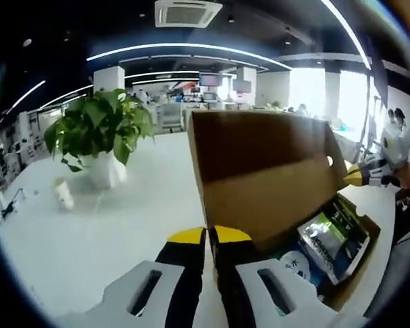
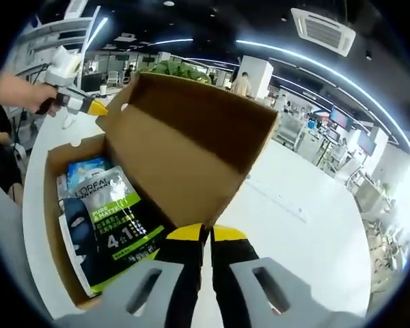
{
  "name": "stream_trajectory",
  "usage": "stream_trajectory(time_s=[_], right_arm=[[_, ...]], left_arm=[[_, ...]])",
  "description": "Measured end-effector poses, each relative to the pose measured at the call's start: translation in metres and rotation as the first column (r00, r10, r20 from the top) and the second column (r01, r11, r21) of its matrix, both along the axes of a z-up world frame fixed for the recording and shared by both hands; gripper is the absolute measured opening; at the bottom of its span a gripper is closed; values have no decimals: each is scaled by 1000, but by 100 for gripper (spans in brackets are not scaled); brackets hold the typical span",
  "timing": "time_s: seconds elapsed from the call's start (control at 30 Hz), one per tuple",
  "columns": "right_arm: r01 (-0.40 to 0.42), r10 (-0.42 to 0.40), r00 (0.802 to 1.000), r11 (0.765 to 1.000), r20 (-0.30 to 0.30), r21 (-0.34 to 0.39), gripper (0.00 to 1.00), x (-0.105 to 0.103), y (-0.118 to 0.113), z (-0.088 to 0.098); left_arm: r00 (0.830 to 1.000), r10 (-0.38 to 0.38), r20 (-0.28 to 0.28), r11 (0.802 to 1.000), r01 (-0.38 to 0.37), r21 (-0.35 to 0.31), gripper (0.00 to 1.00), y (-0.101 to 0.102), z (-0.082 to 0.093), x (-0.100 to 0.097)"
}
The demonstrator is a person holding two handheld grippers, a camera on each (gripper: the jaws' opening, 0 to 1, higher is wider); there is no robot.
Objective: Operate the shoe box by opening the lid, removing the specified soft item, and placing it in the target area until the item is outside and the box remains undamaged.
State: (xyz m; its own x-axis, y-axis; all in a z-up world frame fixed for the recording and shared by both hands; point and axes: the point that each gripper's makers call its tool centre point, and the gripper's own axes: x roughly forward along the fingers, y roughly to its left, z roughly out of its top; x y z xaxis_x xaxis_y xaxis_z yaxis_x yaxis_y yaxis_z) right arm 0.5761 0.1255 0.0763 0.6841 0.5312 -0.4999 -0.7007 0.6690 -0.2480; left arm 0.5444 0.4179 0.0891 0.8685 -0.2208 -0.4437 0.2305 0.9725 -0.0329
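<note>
Left tool (image 1: 206,239) and right tool (image 2: 208,236), jaws together, each at the raised lid (image 2: 191,143) of the shoe box (image 2: 55,225) on the white counter (image 2: 294,225); inside lies a "L'OREAL… PURE & MATTE… 4in1" pouch (image 2: 109,225).

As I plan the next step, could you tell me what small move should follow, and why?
Probably open the right claw and reach for the dark packet: the lid stands raised, the box is open, and the packet lies on top.
</note>
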Motion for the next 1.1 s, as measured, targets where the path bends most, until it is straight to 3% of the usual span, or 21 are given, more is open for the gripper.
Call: stream_trajectory(time_s=[1.1], right_arm=[[11,-10,999,1000,-41,22,2,19,1,-6]], left_arm=[[999,45,-23,998,-44,43,1,3,-10,24]])
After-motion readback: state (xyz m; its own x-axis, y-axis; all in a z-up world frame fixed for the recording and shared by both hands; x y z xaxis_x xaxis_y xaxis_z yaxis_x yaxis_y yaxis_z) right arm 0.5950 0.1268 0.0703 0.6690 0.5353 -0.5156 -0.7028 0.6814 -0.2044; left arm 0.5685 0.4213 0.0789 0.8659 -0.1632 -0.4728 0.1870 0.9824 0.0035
